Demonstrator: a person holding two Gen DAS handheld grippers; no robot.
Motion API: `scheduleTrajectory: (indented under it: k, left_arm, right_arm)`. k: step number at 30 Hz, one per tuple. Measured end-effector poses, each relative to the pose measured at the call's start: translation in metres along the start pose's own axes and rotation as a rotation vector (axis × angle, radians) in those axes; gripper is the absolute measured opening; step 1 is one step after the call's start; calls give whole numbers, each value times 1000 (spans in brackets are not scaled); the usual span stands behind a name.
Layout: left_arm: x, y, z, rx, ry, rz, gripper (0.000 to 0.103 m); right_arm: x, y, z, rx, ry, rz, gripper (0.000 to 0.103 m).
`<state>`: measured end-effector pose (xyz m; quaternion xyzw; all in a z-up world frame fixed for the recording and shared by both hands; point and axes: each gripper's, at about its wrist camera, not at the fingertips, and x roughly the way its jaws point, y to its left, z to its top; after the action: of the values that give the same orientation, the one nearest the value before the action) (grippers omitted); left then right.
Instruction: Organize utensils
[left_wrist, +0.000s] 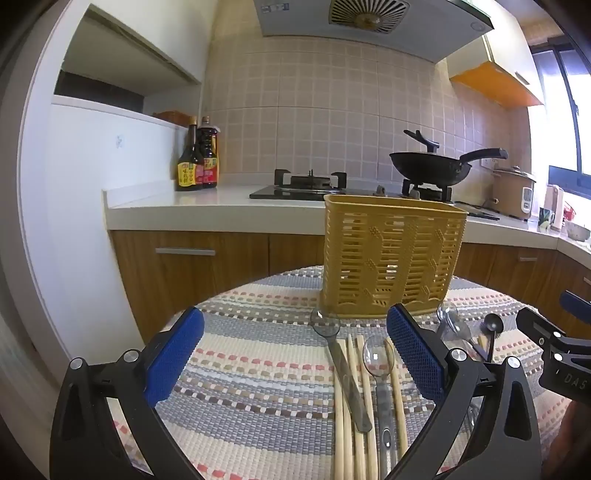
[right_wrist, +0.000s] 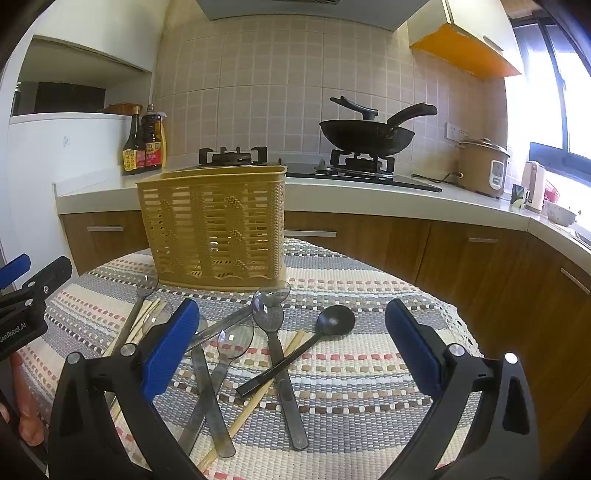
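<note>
While both tools hover over the round table, its woven cloth (right_wrist: 369, 354) of grey, cream and pink stripes carries everything for the job. A yellow slatted basket (left_wrist: 391, 258) stands upright at the far side of the cloth, nothing visible inside it. Just in front of it lie the loose utensils: clear plastic spoons (right_wrist: 273, 332), a black spoon (right_wrist: 334, 321) crossing them, and wooden chopsticks (left_wrist: 351, 387) in a rough bundle.

The left hand-held gripper (left_wrist: 295, 354) has its blue pads spread wide, holding nothing, with the chopsticks and two clear spoons lying between and below them. The right hand-held gripper (right_wrist: 291, 343) is likewise spread wide and holds nothing, above the crossed spoons.

Behind the table runs a white counter (right_wrist: 369, 199) over wood-fronted cabinets, against a tiled wall. On it sit two sauce bottles (left_wrist: 197, 158), a gas stove (left_wrist: 314, 184) with a black wok (right_wrist: 365, 136), and a rice cooker (right_wrist: 484, 166) near a bright window.
</note>
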<state>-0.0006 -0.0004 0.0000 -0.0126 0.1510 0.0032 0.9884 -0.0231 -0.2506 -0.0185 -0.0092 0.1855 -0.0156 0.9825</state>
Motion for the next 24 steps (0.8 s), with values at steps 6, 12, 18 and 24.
scheduleTrajectory:
  k: [6,12,18,24]
  left_arm:
    - [-8,-1,-2,-6,4,6,96]
    - [-9,-3,1,-3,4,5,96]
    - [-3,0,0,-4,-1,0,96]
    - [-4,0,1,-6,0,1,96]
  right_arm:
    - [0,0,0,-2,1,1,96]
    - [0,1,-1,-4,2,1,96]
    - [0,1,-1,-5,3,1,96]
    - [0,1,-1,-5,4,1,96]
